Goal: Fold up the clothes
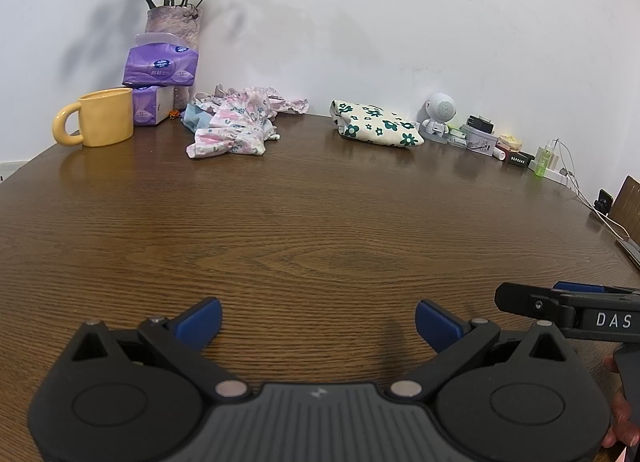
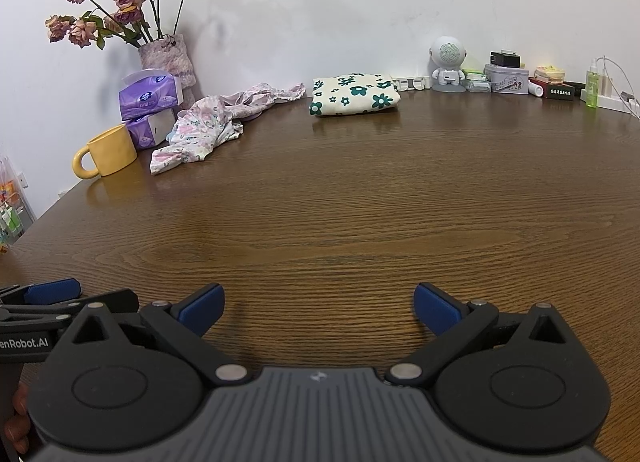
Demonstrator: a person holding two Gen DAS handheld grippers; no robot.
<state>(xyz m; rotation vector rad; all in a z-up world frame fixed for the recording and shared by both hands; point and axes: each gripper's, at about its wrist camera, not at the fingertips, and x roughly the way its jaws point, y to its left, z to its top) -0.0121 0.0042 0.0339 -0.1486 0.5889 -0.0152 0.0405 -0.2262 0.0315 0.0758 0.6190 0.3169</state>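
- Two hand-held grippers, left (image 1: 318,320) and right (image 2: 318,308), hover released, grasping nothing.
- Crumpled pink garment (image 1: 234,127) lies far across the surface (image 1: 320,221), beside the folded floral one (image 1: 376,123).
- Next, likely: reach and spread it flat.

In the left wrist view the right gripper (image 1: 520,298) is cut off by the frame's right edge, so its fingers cannot be judged. A blue cloth (image 1: 196,114) lies mostly hidden under the crumpled pink floral garment (image 1: 236,123). Labels on the small boxes (image 2: 560,90) are perhaps print, too small to read.
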